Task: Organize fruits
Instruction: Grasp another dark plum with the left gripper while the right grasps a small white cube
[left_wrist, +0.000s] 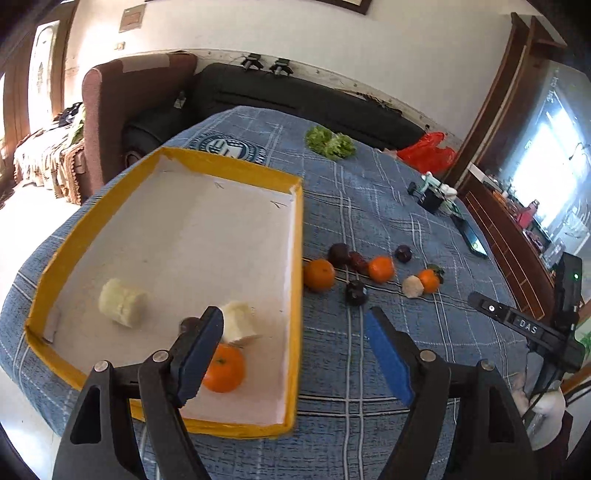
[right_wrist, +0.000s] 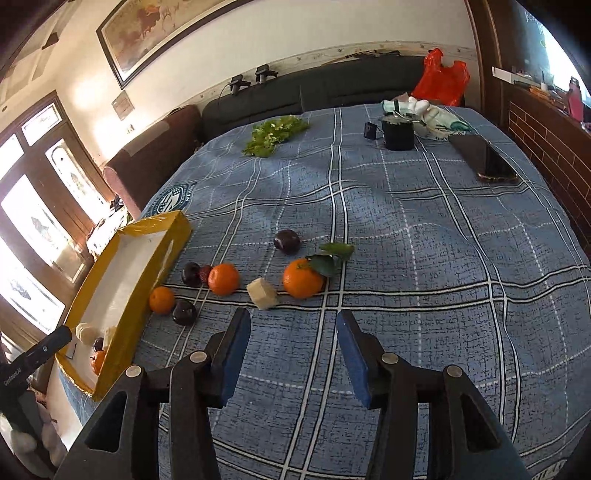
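Left wrist view: our left gripper hangs with its blue fingers spread wide and nothing between them, straddling the right wall of the yellow tray. In the tray's near end we see an orange, two pale fruit chunks and a dark plum half hidden by the left finger. On the checked cloth just beside the tray's right wall lie another orange, dark plums and more oranges in a loose row toward the table's right edge.

Right wrist view: our right gripper is also spread apart, empty, above the cloth at the near edge. Ahead of it lie a pale chunk, a leafy orange, a second orange and a plum. Lettuce sits near the far edge.
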